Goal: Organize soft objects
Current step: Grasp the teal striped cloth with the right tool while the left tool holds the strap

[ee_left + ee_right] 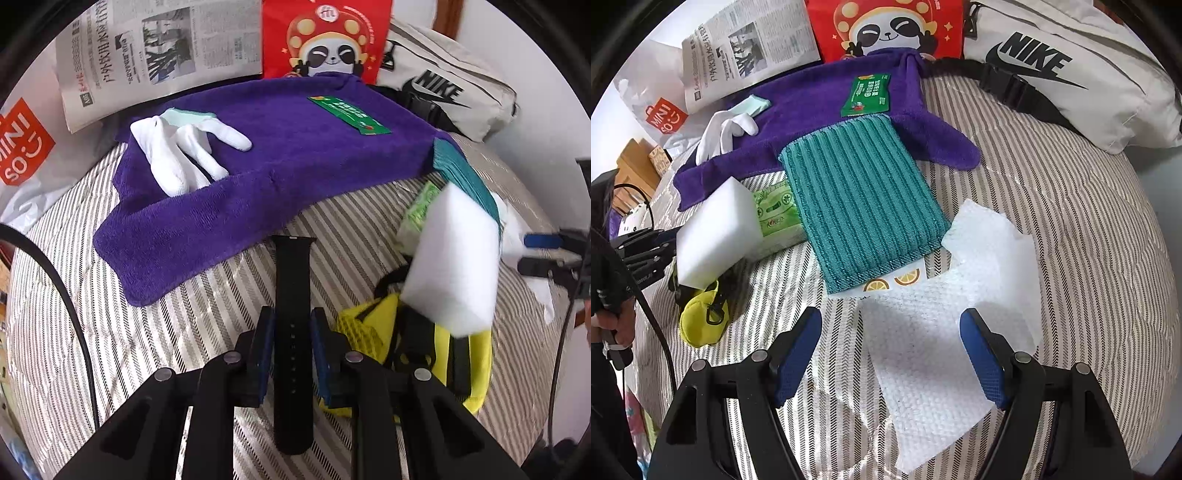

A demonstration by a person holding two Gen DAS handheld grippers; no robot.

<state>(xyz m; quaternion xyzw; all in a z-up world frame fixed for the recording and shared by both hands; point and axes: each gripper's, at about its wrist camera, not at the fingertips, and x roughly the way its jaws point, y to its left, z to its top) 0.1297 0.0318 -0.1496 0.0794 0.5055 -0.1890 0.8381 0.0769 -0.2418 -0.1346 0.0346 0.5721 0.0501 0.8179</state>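
Bed (pixel 1071 229): striped cover, everything is spread across it.
Purple towel (pixel 295 155): flat at the far side, one corner trailing toward the left gripper.
Waist bag (pixel 1071 66): white, leaning at the back right, just beside the red panda bag (pixel 886 26).
Teal cloth (pixel 860 206): ribbed, far end overlapping the purple towel, near end on a lemon-print card (pixel 894 280).
Paper towel (pixel 934 350): white, on the cover, near corner lying between the right fingers.
White sponge (pixel 716 236): block leaning against the green tissue pack (pixel 775 214), above the yellow pouch (pixel 701 321).
White glove (pixel 177 155): on the purple towel's left part, a pale green pad (pixel 184 116) at its cuff.
Green packet (pixel 349 115): flat on the purple towel, farther back.
Watch strap (pixel 293 314): black, running lengthwise between the left fingers.
Left gripper (pixel 293 325): fingers pressed in on the watch strap from both sides.
Right gripper (pixel 890 332): fingers wide apart, nothing clamped.
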